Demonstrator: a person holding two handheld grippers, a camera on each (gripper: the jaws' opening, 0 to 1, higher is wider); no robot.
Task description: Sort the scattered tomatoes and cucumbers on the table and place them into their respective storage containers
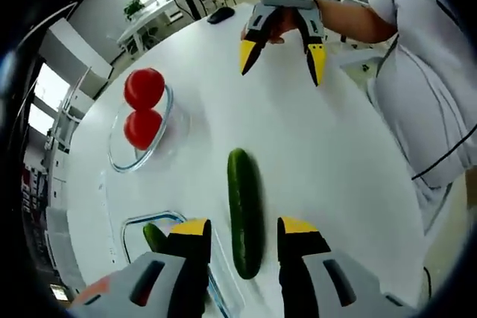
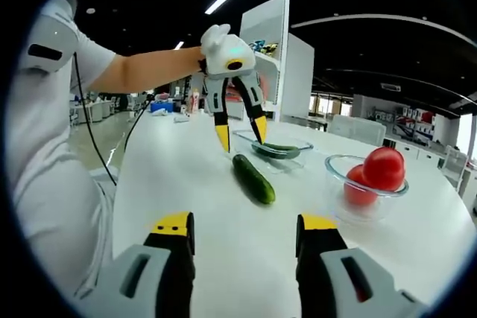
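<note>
A loose dark green cucumber [image 1: 244,214] [image 2: 253,178] lies on the white round table [image 1: 313,154]. My left gripper [image 1: 244,226] [image 2: 242,135] hangs open just above it, one jaw on each side of its end. My right gripper [image 2: 244,223] [image 1: 282,61] is open and holds nothing, well back from the cucumber. A round glass bowl [image 1: 119,156] [image 2: 339,202] holds two red tomatoes [image 1: 144,87] [image 2: 384,167]. Another cucumber [image 1: 154,236] [image 2: 282,150] lies in a rectangular glass container [image 1: 134,223] [image 2: 246,138].
A person in a white shirt [image 1: 425,87] [image 2: 45,147] stands at the table's edge. A small black object [image 1: 220,14] sits at the far side of the table. Desks and shelves fill the room beyond.
</note>
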